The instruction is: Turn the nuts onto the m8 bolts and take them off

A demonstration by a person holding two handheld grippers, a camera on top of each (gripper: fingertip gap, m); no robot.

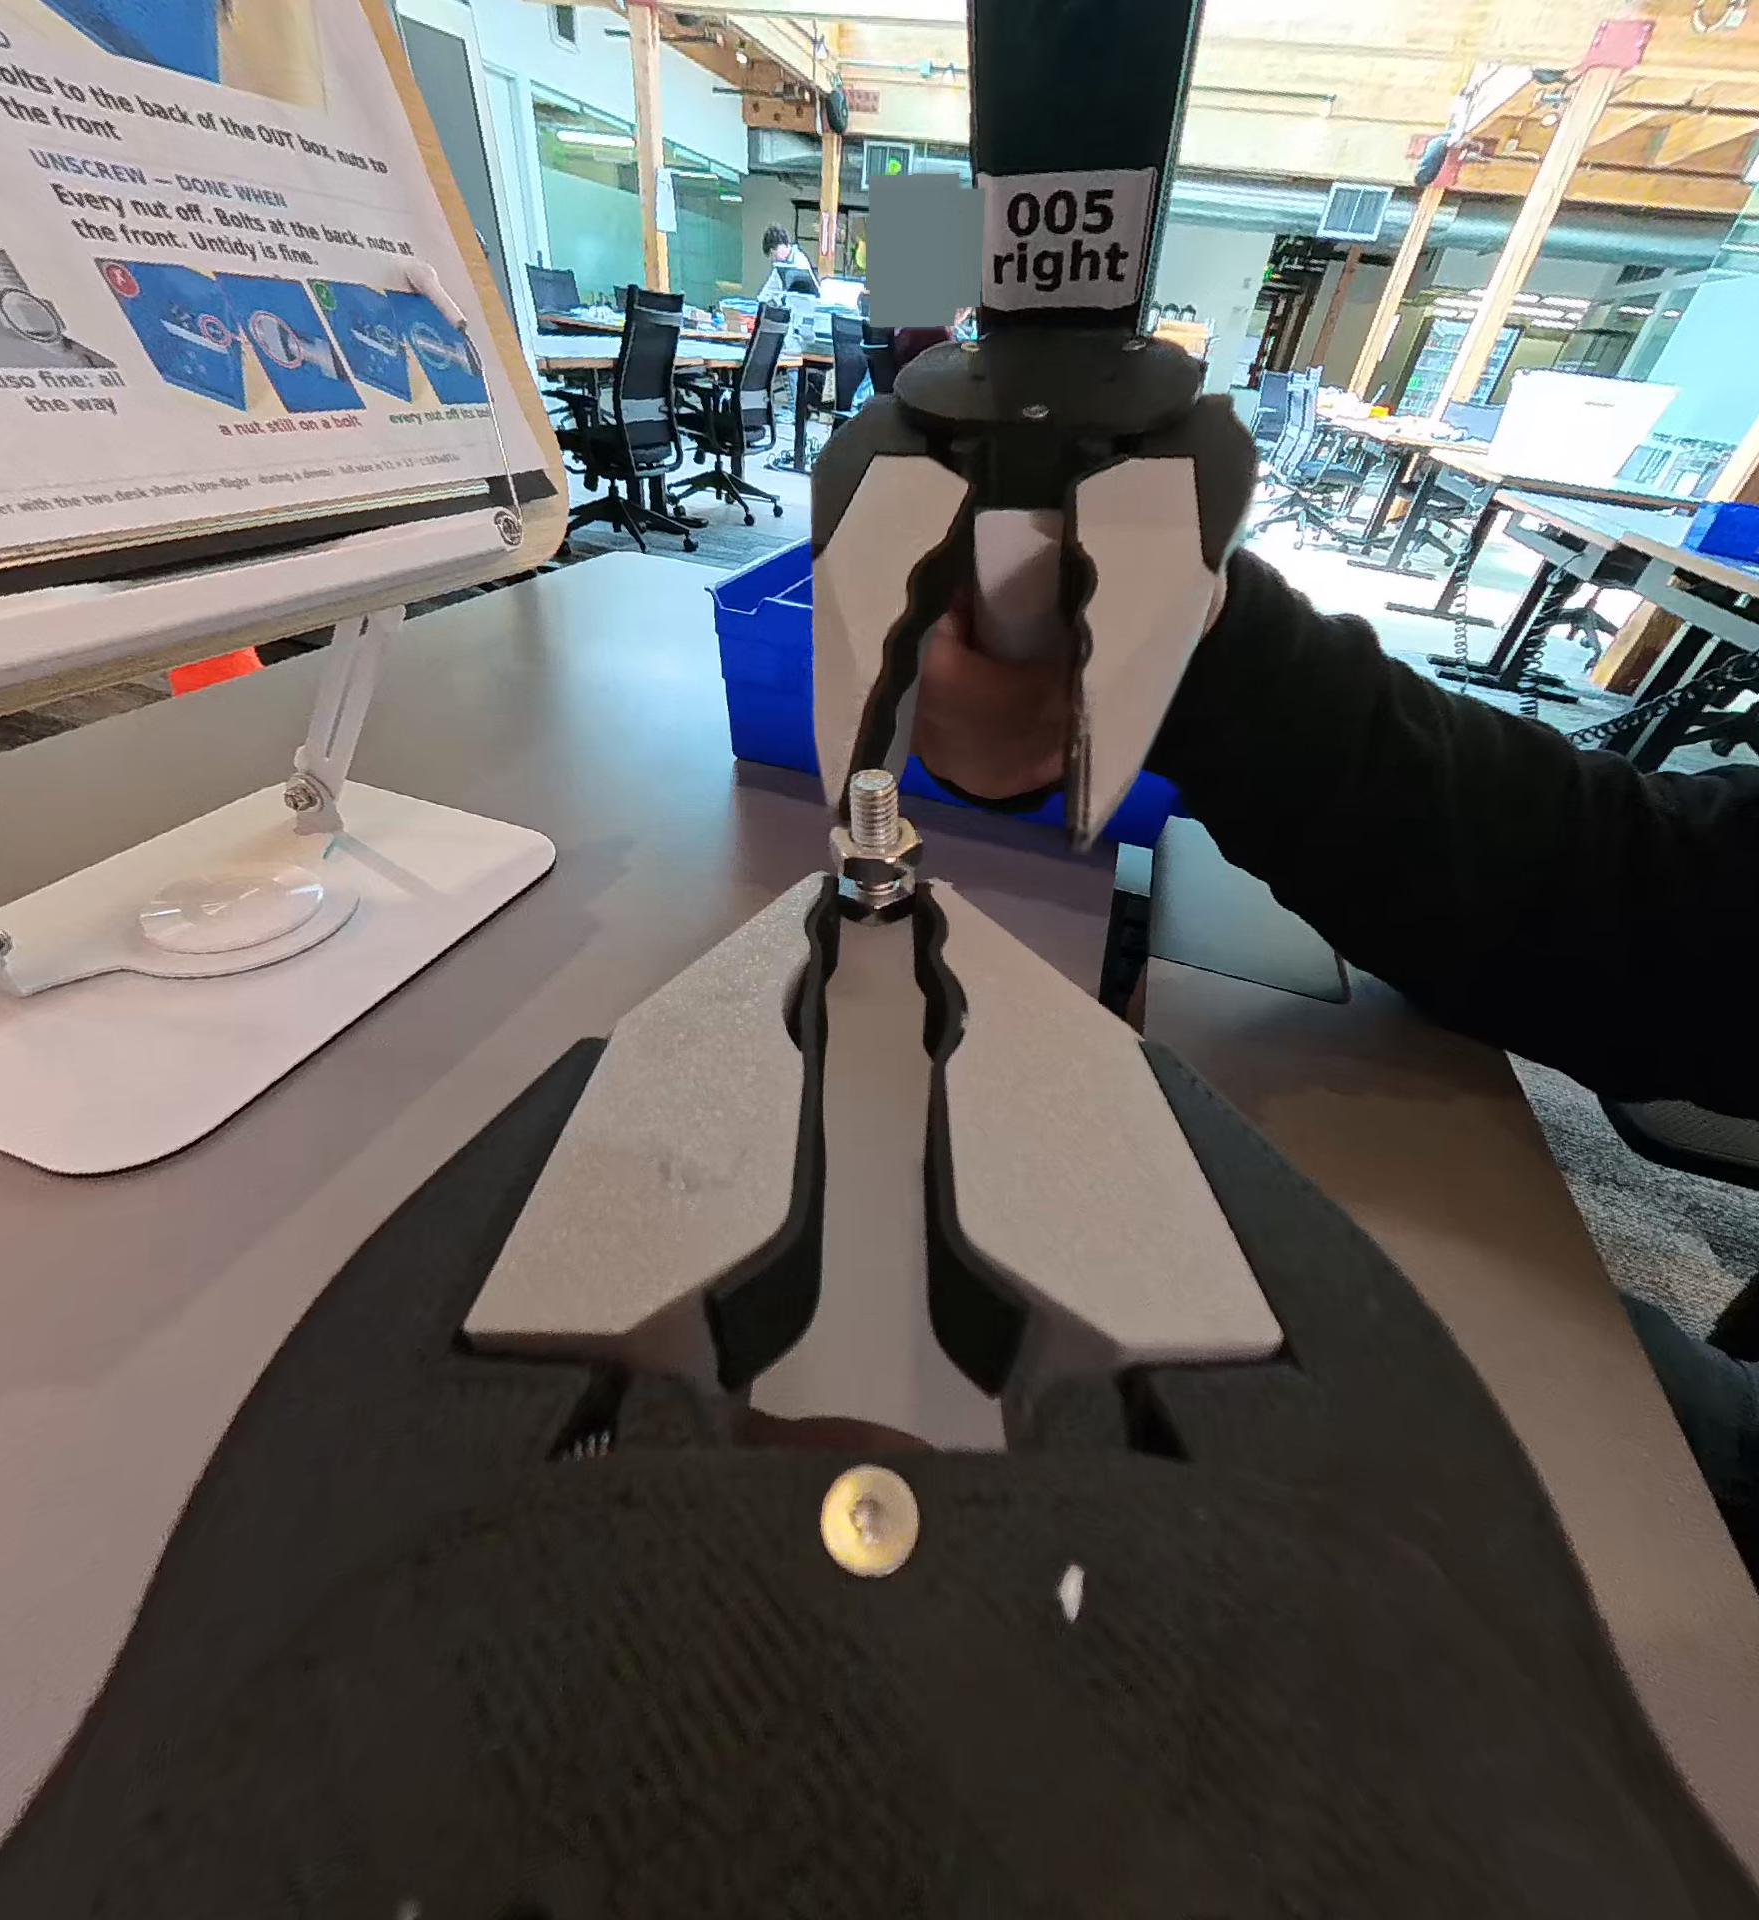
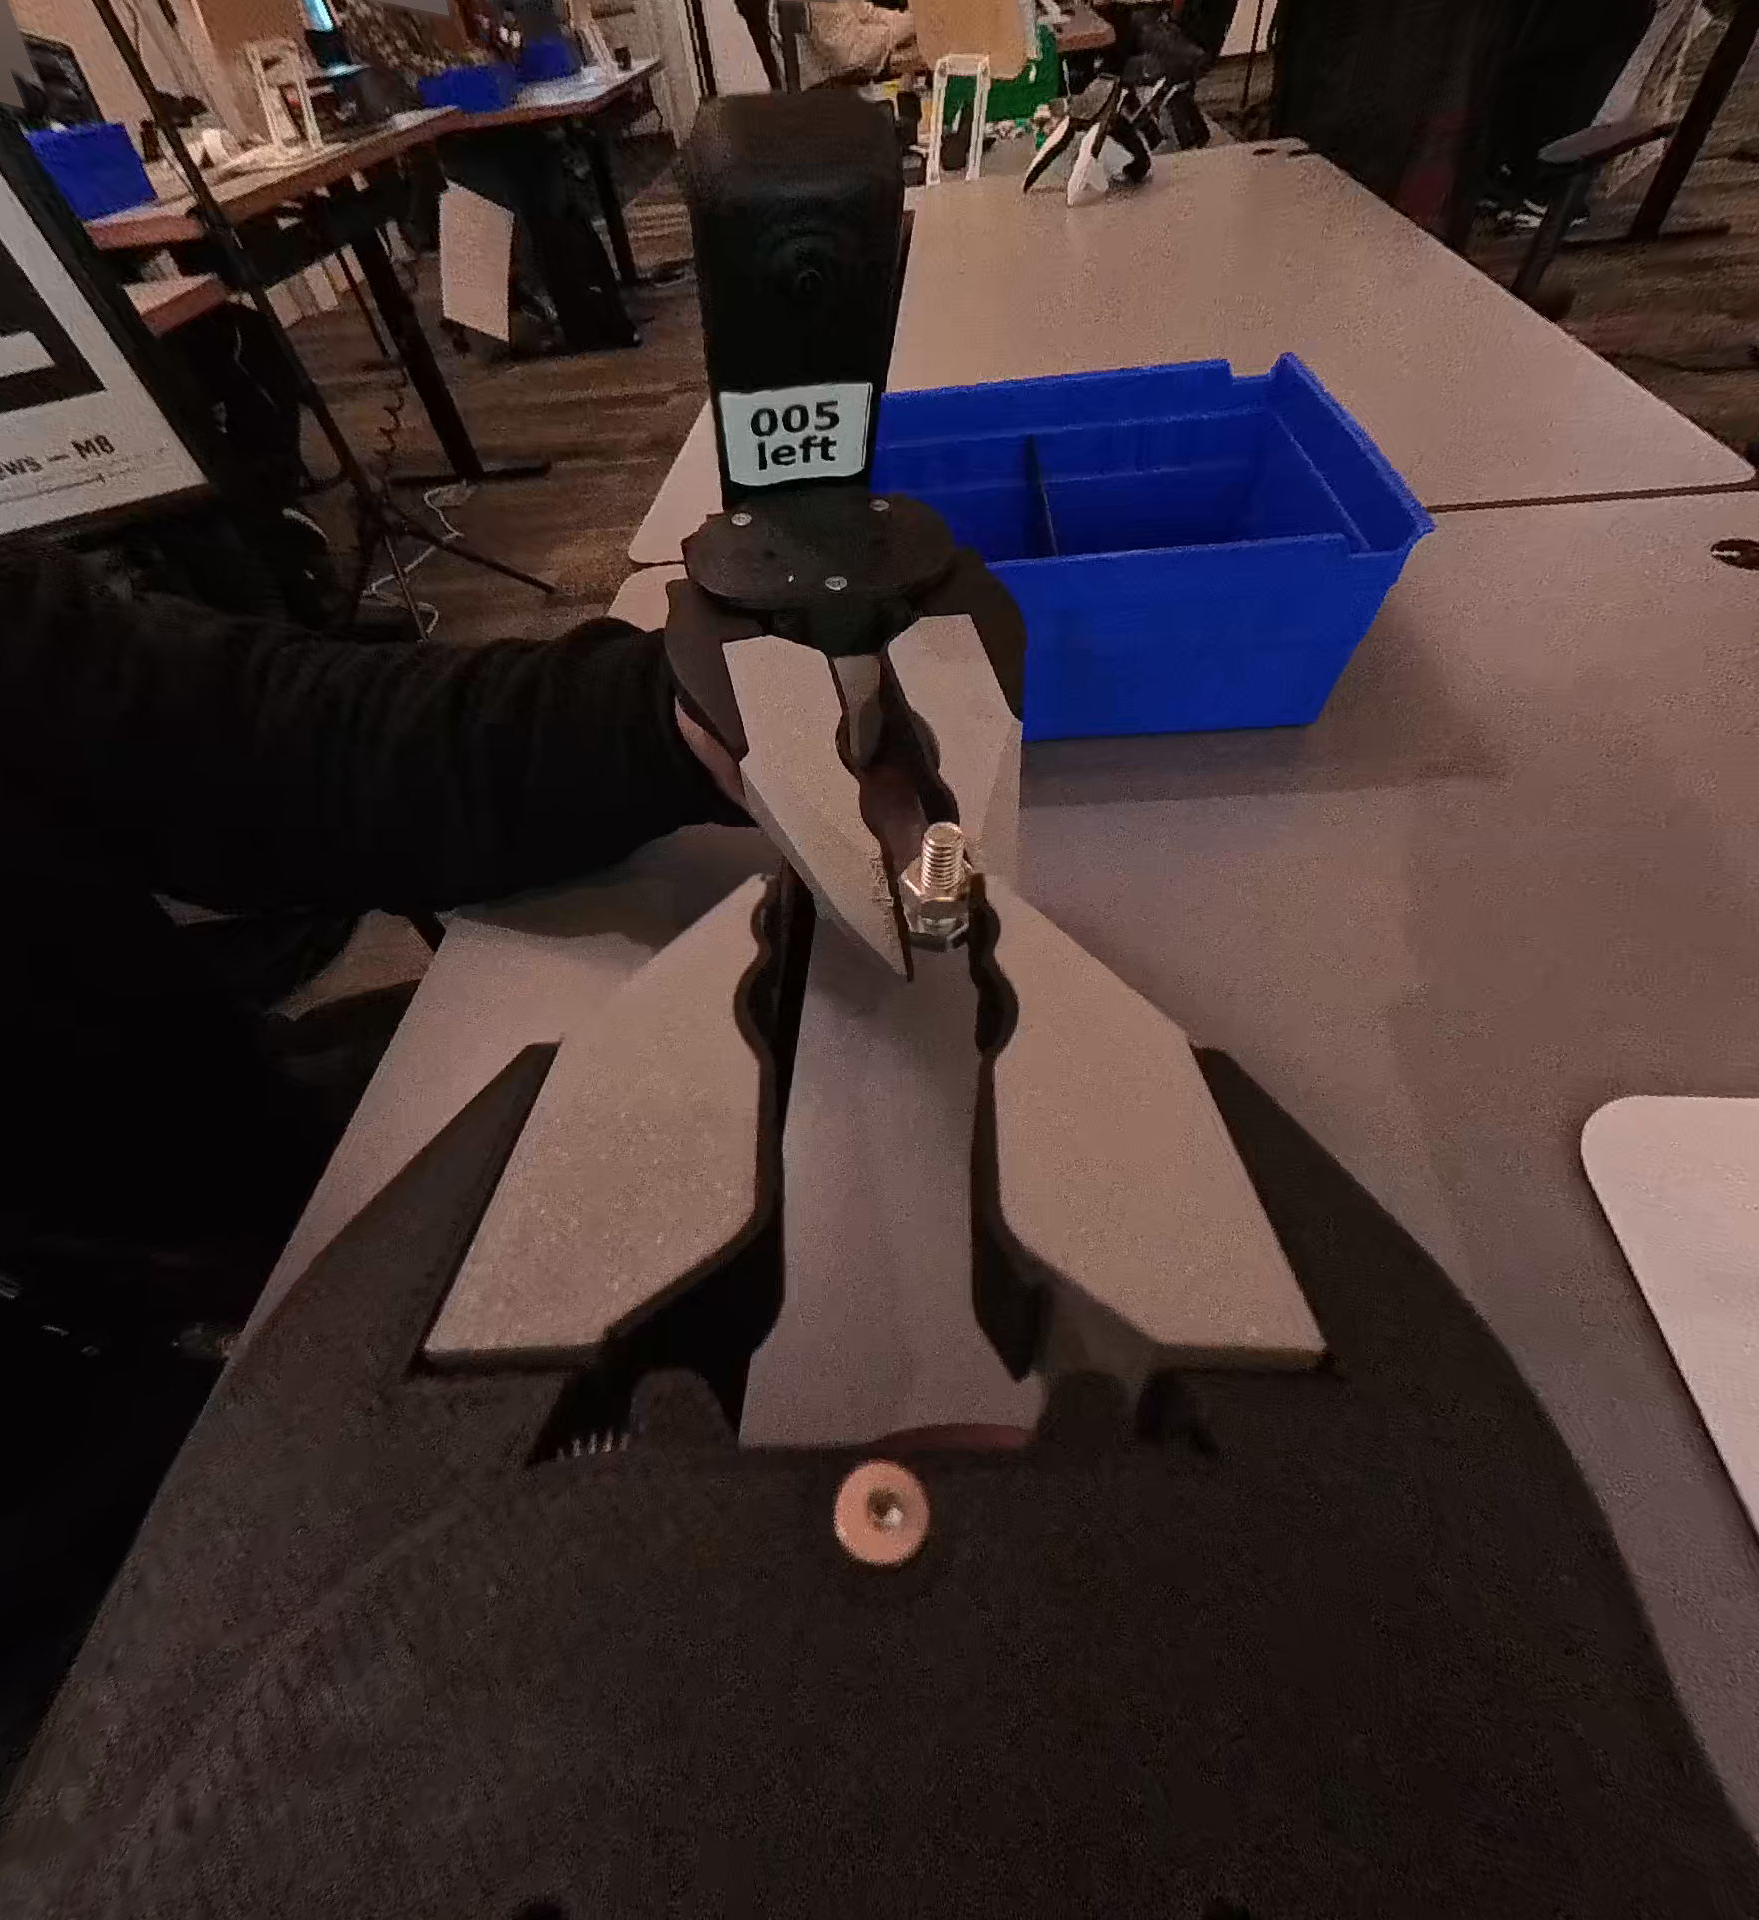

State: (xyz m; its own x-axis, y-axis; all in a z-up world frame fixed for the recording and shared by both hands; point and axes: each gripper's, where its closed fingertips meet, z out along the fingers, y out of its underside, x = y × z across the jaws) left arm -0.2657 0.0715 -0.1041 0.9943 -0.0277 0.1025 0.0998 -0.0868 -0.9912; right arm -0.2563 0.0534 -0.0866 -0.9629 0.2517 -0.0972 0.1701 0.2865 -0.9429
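In the left wrist view, the left tongs [image 1: 875, 904] are almost closed and clench the lower part of a bolt [image 1: 873, 805] at their tips, so the bolt stands upright above the grey surface [image 1: 563, 707]. A nut [image 1: 873, 852] sits on the thread just above the fingertips, and a short piece of thread shows over it. The right tongs [image 1: 968, 805] hang from above with the jaws spread; one fingertip is just beside the top of the bolt, but I cannot tell if it touches. A white label with black writing is on the black body of the right tongs. A blue bin [image 1: 761, 655] stands behind them, and at the left a white stand [image 1: 231, 935] carries an instruction sheet [image 1: 179, 260] with printed text and small pictures. In the right wrist view, the right tongs [image 2: 880, 925] are released and wide; the nut [image 2: 935, 894] and bolt [image 2: 942, 847] lie near the right finger [image 2: 1093, 1091], and contact is not clear. The left tongs [image 2: 932, 935] come from the far side and grip the bolt under the nut; they also bear a white label. The blue bin [image 2: 1187, 644], with dividers inside, stands on the surface [image 2: 1477, 935] behind. A poster [image 2: 13, 364] with a black and white pattern and some writing is at the left edge.
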